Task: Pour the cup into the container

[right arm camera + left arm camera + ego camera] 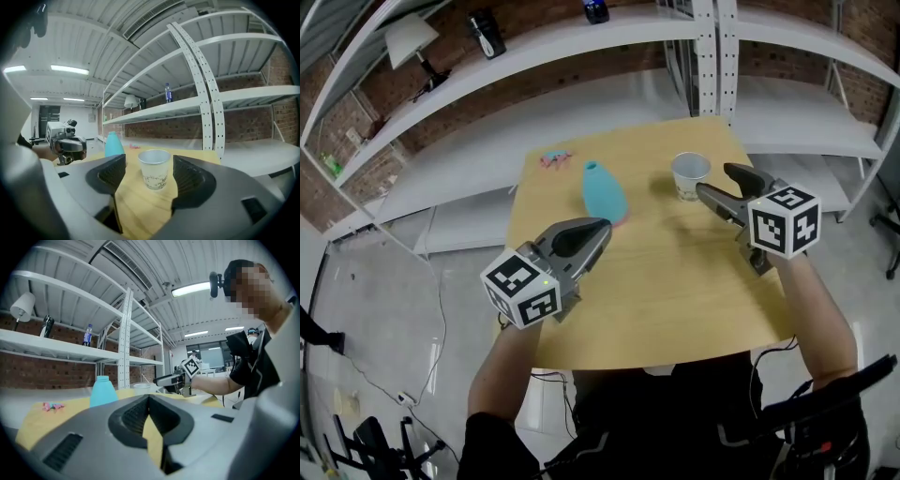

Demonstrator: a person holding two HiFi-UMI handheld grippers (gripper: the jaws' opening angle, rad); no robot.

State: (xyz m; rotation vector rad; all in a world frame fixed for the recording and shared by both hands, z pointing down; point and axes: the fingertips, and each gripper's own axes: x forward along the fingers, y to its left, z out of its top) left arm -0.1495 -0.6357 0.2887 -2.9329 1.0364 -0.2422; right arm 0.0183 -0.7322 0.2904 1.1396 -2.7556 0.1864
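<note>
A clear plastic cup [690, 175] stands upright on the far right part of the wooden table [675, 281]. My right gripper [712, 180] is open just in front of it. In the right gripper view the cup [154, 168] sits centred beyond the spread jaws of the right gripper [149, 161], with no pad touching it. A light blue bottle-shaped container [603, 192] stands left of the cup. My left gripper [600, 227] hovers shut and empty short of the container [102, 391]. Its tips meet in the left gripper view [149, 397].
Pink scraps [555, 159] lie at the table's far left corner. White shelving [712, 56] runs behind the table, with a lamp [408, 37] and a bottle [595, 9] on it. The table's near edge is at my body.
</note>
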